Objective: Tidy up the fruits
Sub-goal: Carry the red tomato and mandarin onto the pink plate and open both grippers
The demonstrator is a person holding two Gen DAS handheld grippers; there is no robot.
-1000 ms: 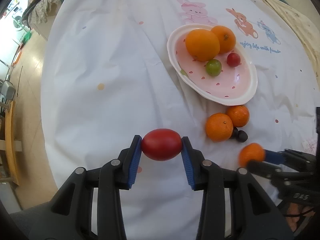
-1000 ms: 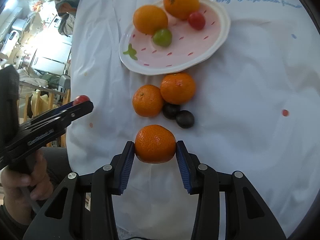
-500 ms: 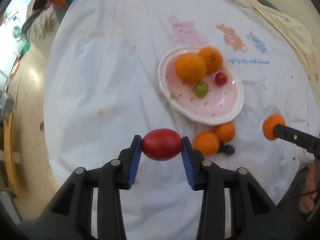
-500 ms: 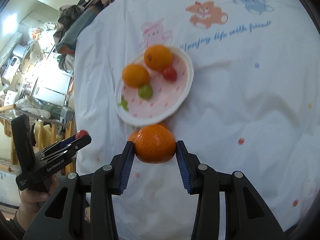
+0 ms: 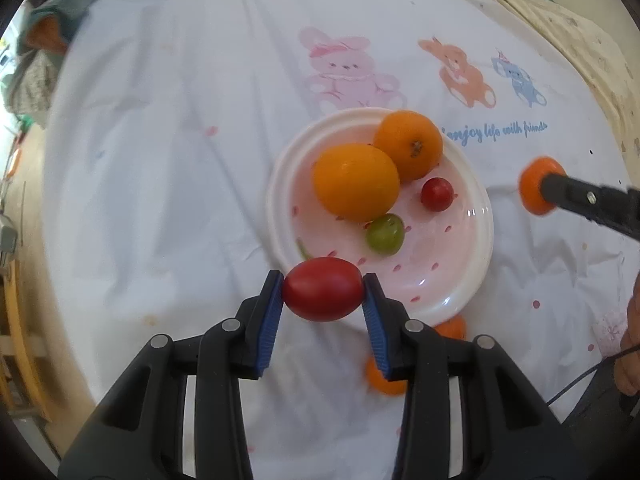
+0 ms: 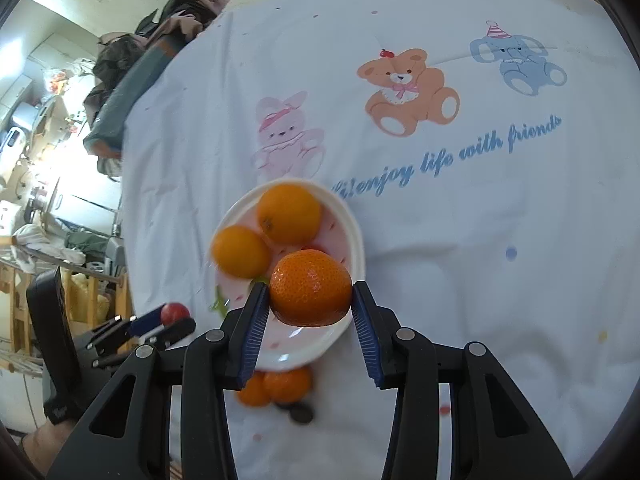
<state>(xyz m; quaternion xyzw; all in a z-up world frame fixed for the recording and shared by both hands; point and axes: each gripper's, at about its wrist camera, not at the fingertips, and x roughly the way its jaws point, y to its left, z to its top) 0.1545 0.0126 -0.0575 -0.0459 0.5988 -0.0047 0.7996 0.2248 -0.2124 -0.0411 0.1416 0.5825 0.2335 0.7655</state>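
Two fruits in hand, both over the plate [image 5: 478, 216] edge. My left tool [image 5: 323, 292] is clamped on the red tomato [image 5: 323, 289], pads pressing its two ends, hanging above the plate's near rim. My right tool [image 6: 309, 294] grips a mandarin [image 6: 310, 287] across its sides, over the near half of the plate.

Plate contents: two oranges [image 5: 356, 182] touching at the far side, a cherry tomato [image 5: 437, 194] and a small green fruit [image 5: 385, 234] just beside them. Near half is bare. Two more mandarins [image 6: 276, 386] and a dark fruit [image 6: 301, 414] sit on the cloth-covered surface [image 5: 160, 160] just outside the near rim.

Step, as I read it: set both down in the plate.

How I'd do it:
- Aim for the bare near half, clear of the oranges.
- Lower until the fruit nearly touches before opening; both are round and will likely roll on the dished plate.
- Tomato: ease the release, skin looks soft.
- Stagger the drops, tools kept apart so they don't clash.
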